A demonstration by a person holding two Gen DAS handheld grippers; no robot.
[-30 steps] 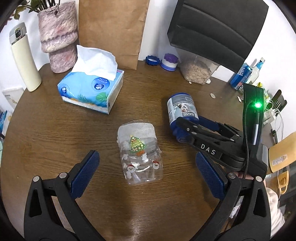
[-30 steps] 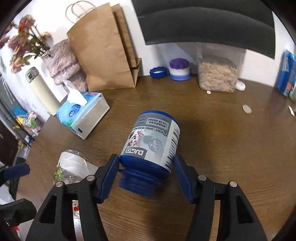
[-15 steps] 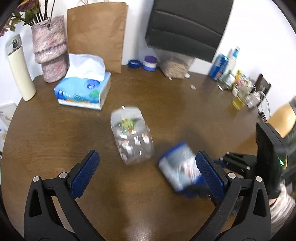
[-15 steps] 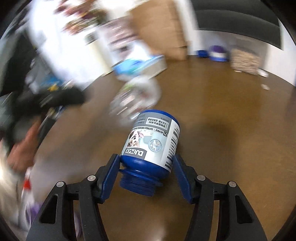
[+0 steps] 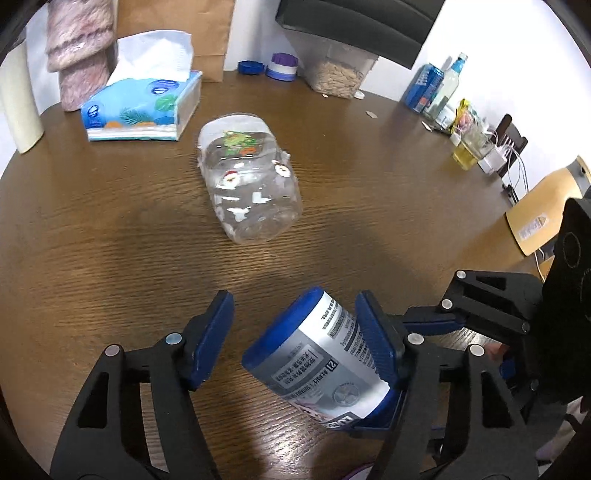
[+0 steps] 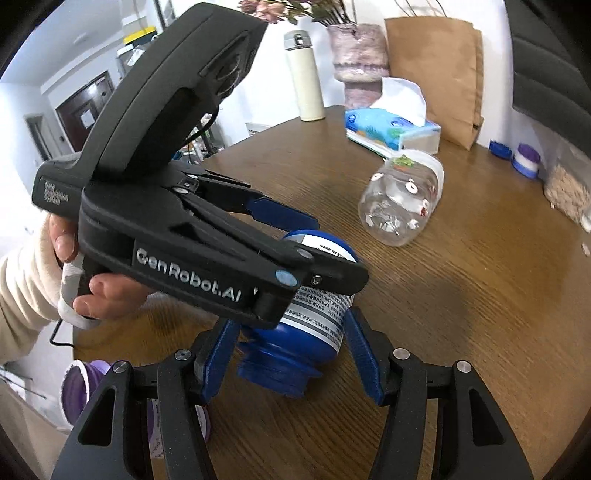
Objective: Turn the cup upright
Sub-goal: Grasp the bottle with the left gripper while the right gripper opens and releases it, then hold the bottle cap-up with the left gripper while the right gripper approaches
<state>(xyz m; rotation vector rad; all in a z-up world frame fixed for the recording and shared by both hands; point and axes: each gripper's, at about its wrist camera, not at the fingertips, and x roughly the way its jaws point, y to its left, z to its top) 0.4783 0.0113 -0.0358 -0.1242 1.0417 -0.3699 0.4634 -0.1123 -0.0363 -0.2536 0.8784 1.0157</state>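
Observation:
A blue canister (image 5: 325, 362) with a silver label hangs tilted just above the wooden table (image 5: 110, 258). My right gripper (image 6: 291, 350) is shut on it near its blue lid end. My left gripper (image 5: 295, 339) straddles the canister's flat base end. Its right pad lies against the label, while a gap shows at the left pad. In the right wrist view the left gripper (image 6: 321, 247) crosses from the left over the canister (image 6: 317, 317). A clear plastic jar (image 5: 251, 184) with Christmas stickers lies on its side mid-table, apart from both grippers.
A tissue box (image 5: 144, 107), a paper bag (image 5: 177, 33), a pink vase (image 5: 77, 48) and a cream flask (image 6: 306, 77) stand at the back left. A food tub (image 5: 336, 77) and a purple-lidded pot (image 5: 282, 66) sit at the back. Bottles (image 5: 439, 88) crowd the right edge. A hand (image 6: 99, 295) holds the left gripper.
The right gripper carried the canister from mid-table to the near side and swung round to face the left gripper. The left gripper's jaws narrowed from wide open around the canister's base.

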